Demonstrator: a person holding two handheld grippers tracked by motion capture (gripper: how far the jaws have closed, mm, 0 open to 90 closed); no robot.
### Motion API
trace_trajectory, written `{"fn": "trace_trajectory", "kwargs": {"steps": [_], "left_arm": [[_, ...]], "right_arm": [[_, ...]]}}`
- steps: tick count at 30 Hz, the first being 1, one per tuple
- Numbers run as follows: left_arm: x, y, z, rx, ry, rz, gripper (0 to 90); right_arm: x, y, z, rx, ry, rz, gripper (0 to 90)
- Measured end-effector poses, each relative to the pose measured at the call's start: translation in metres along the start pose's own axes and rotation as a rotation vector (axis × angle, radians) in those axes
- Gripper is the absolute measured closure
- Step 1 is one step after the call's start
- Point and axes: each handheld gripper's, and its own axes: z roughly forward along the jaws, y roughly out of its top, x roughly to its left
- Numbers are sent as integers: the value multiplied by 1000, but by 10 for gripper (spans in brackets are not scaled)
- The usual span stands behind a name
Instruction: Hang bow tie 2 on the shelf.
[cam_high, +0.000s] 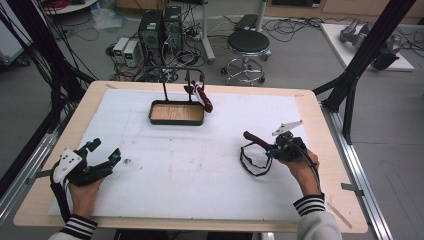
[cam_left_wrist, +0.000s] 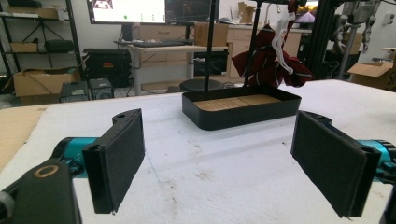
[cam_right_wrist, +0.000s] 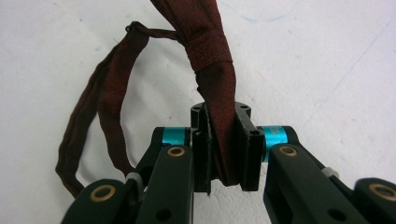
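My right claw (cam_high: 270, 148) is clenched on a dark maroon fabric bow tie with a thin neck strap (cam_right_wrist: 212, 70). In the right gripper view the jaws pinch one wing of the bow just below its knotted middle, and the cloth rises straight out ahead of the claw. The strap (cam_high: 250, 161) droops in a loose loop to the claw's left and lies on the white foam-covered worktop (cam_high: 200, 170).

My left claw (cam_left_wrist: 219, 158) is released, its jaws spread wide with nothing between them, resting low over the worktop. Well ahead of it stands a black metal stand with a shallow wood-floored tray at its base (cam_left_wrist: 243, 112), and a second maroon striped tie on a white clip (cam_left_wrist: 275, 65) hangs from the stand's upper bar, above the tray's far right corner.

I judge the bow tie light, soft and limp, so it will sag and swing from whatever point I hold. The fabric is not fragile, but the thin strap could snag. The folded wing near the knot is the thickest, firmest part, so I judge my present hold a good one; gripping the strap alone would let the bow dangle.
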Motion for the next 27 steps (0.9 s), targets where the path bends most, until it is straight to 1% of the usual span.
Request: {"fn": "trace_trajectory", "kwargs": {"steps": [3, 7, 9, 12, 13, 15, 16, 18, 24, 27], "left_arm": [[0, 0, 0, 2, 0, 1, 178], [0, 0, 0, 0, 0, 0, 178], [0, 0, 0, 1, 0, 1, 178], [0, 0, 0, 0, 1, 1, 178], [0, 0, 0, 1, 0, 1, 178], [0, 0, 0, 1, 0, 2, 178], [0, 0, 0, 1, -1, 4, 178], [-1, 0, 0, 2, -1, 4, 178], [-1, 0, 0, 1, 0, 6, 178], [-1, 0, 0, -1, 0, 5, 178]], "right_arm": [[2, 2, -1, -25, 7, 2, 795], [5, 6, -3, -87, 29, 24, 795], [6, 8, -3, -108, 38, 30, 795], [11, 13, -5, -159, 48, 34, 795], [12, 15, -5, -175, 55, 33, 795], [15, 20, -5, -189, 58, 28, 795], [18, 24, -5, -211, 65, 19, 795], [22, 30, -5, -243, 79, 19, 795], [31, 44, -2, -290, 100, 5, 795], [34, 50, -1, -313, 111, 10, 795]]}}
